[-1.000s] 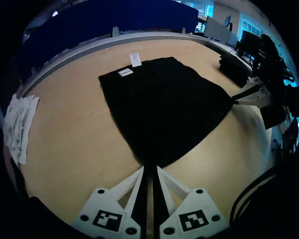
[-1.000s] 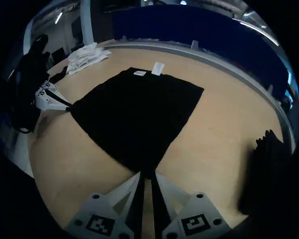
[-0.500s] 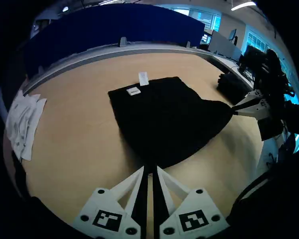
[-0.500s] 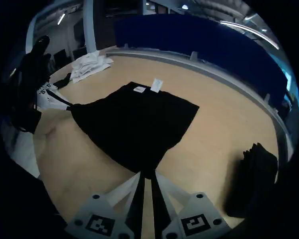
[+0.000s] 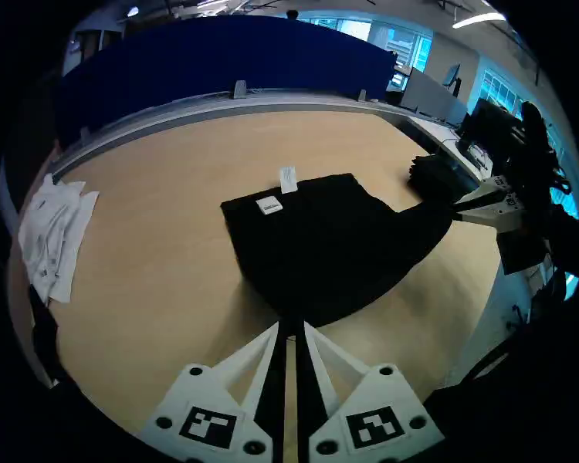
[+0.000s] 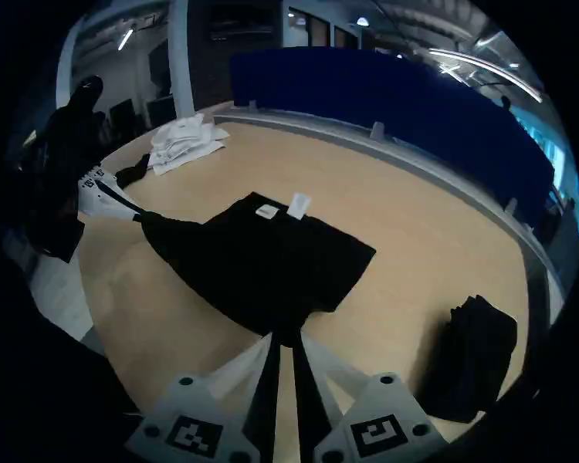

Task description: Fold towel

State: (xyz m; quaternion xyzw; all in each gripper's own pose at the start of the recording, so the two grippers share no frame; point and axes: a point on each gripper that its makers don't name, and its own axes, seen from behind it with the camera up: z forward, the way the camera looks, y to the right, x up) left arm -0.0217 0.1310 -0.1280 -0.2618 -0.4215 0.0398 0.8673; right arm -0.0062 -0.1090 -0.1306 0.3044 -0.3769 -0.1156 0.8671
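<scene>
Now we have the left claw [image 5: 292, 320] pinched tight on one near corner of the black towel [image 5: 328, 239], at 6 o'clock in its own view, and the right claw [image 6: 284, 336] pinched likewise on the other near corner. The towel's far edge lies flat on the desk [image 5: 158, 231]. White cloths [image 5: 50, 231] sit at 9 o'clock in the left gripper view.

Open light wooden tabletop [image 5: 158, 231] left of the black towel [image 5: 328, 239], up to a pile of white cloths [image 5: 54, 231]; dark folded fabric stack [image 5: 436, 174] crowds the right, blue partition wall [image 5: 212, 54] behind.
</scene>
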